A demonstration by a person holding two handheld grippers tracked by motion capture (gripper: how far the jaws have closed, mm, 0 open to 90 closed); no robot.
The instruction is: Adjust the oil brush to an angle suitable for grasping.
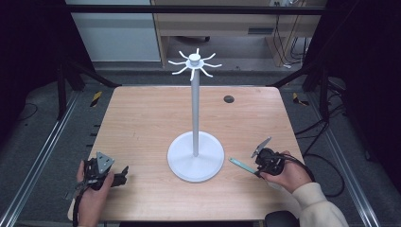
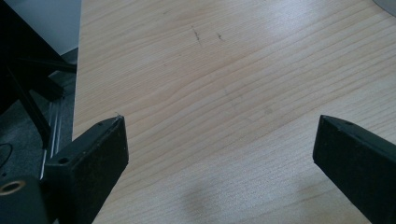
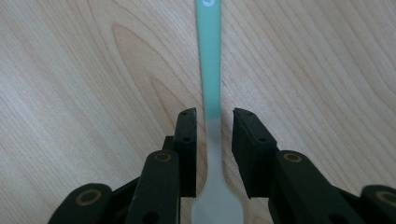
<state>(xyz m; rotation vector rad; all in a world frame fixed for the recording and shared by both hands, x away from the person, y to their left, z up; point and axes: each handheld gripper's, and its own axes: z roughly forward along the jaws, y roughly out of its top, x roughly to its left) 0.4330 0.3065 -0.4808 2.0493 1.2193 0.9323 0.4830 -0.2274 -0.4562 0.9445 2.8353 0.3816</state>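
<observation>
Pale wood surface (image 1: 142,123), visible grain, rounded corners, a small dark round hole (image 1: 229,99) near the far edge. White stand (image 1: 195,151) sits mid-surface: flat round base, thin upright pole, ring of curved hooks at the top, nothing hanging on them. No containers to report.

Your right gripper (image 3: 214,121) is low at the near right of the surface, just right of the stand's base. Its jaws sit either side of a flat mint-green spatula (image 3: 209,56), slightly spread, with a thin gap showing on each side, so not pinching it. Spatula lies flat on the wood: slim green handle with a small white hole at the far end, fading to a pale, wider blade down between the jaws. In the high view the handle (image 1: 241,164) points toward the stand.

Your left gripper (image 2: 219,140) rests at the near left corner, jaws spread wide, bare wood between them, well apart from the stand.
</observation>
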